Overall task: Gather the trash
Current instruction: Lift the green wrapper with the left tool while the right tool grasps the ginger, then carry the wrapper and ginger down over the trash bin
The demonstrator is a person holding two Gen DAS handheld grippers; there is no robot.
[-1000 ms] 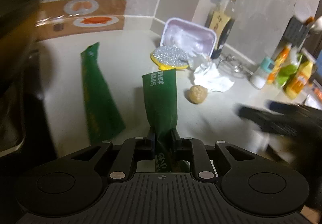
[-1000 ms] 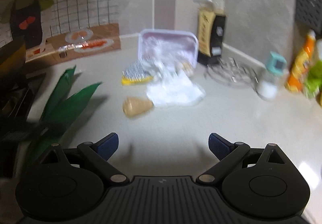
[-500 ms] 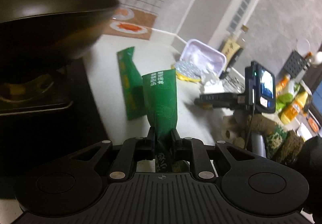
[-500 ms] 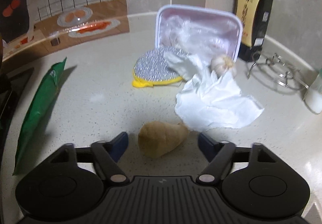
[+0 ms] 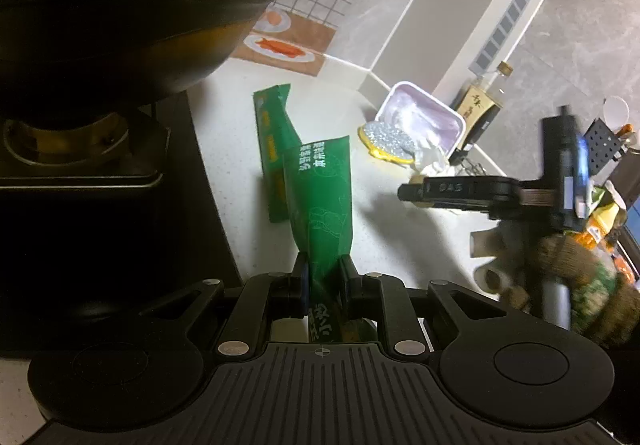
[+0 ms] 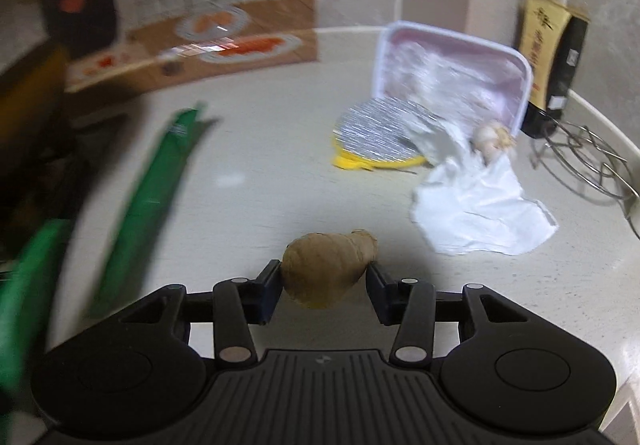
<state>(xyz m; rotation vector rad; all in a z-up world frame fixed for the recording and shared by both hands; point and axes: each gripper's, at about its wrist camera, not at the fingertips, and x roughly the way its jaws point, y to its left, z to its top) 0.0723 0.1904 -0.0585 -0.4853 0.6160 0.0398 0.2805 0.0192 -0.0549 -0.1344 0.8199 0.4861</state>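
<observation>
Trash is all over the pale counter (image 6: 260,181), so I'll use the pink tray (image 6: 448,65) propped at the back as my reference point. Leaning on its front edge is a foil-topped lid (image 6: 378,133) with a yellow rim, and a crumpled white tissue (image 6: 480,213) spills out toward the camera from the same spot, with what looks like a garlic bulb (image 6: 492,135) tucked right at the tray's lower corner. A dark sauce bottle (image 6: 552,41) stands just beside the tray on its right.

The right gripper (image 6: 324,285) has just been closing its jaws on a knobbly brown lump (image 6: 328,269), ginger root probably, well in front of the tray. Both blue pads are against its sides, so it's pinched.

The left gripper (image 5: 323,277) is clamped on a green wrapper (image 5: 320,197), which sticks up out of the jaws. A second green wrapper (image 5: 272,149) lies flat on the counter, well to the left of the tray, near a black wok (image 5: 120,17) sitting on the stove. From the left camera you can also see the right gripper's black body and a gloved hand (image 5: 580,277) holding it.
</observation>
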